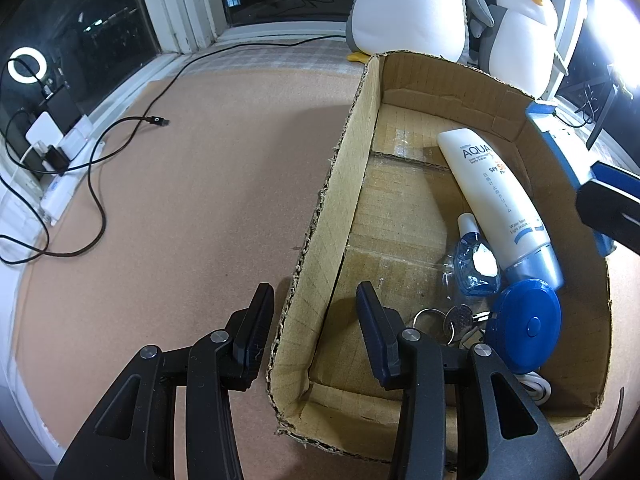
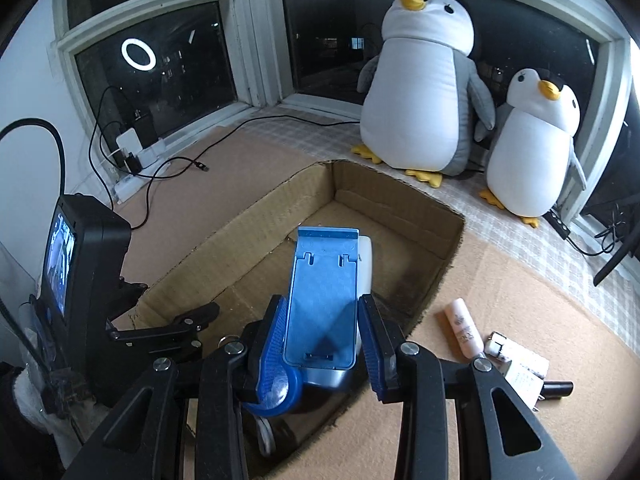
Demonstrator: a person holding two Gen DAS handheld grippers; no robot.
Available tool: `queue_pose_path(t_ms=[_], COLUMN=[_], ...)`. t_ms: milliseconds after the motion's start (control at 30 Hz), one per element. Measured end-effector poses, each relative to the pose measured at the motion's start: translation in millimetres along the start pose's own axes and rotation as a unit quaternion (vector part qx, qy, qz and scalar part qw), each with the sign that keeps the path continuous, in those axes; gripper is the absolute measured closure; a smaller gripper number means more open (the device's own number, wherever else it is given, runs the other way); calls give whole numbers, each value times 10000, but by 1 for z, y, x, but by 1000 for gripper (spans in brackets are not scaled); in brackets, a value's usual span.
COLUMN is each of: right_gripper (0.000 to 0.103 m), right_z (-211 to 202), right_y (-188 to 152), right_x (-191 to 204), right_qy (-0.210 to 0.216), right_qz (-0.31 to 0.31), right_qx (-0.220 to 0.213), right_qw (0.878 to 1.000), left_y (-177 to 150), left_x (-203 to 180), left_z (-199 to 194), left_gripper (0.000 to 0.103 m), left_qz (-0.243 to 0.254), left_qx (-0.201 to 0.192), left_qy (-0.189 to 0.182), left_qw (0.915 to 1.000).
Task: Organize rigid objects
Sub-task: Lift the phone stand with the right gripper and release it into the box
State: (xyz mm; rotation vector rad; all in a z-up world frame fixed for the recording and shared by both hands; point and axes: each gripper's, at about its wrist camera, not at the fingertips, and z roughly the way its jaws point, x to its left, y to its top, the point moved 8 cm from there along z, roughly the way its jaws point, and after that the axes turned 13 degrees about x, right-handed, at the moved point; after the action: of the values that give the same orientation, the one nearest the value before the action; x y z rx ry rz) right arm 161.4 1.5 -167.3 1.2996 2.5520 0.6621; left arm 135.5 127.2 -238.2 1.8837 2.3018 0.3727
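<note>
Box (image 1: 320,216) wall sits between my left fingers (image 1: 260,320), which straddle the cardboard edge at their narrowest, one outside and one inside, apparently to steady it; I cannot tell whether the pads actually press it. My right gripper (image 2: 322,330) is clamped across the blue phone stand (image 2: 324,292), held above the box interior so it can join the sunscreen tube (image 1: 492,196), round blue case (image 1: 526,326) and keys (image 1: 452,320) already inside. Pink tube (image 2: 464,328) and white plugs (image 2: 516,356) lie on the desk (image 2: 520,280) outside, presumably next.
</note>
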Motion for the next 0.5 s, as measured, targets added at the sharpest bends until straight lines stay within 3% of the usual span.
queue_pose_path(t_ms=[500], right_gripper=[70], right_z=[5], right_y=[3], right_x=[8], right_qy=[20], right_qz=[-83], right_qx=[59], right_qw=[9999], left_y=[0], left_x=[1], left_z=[0], left_gripper=[61], left_qz=[0], left_qx=[-12], left_qy=[8], left_qw=[10000])
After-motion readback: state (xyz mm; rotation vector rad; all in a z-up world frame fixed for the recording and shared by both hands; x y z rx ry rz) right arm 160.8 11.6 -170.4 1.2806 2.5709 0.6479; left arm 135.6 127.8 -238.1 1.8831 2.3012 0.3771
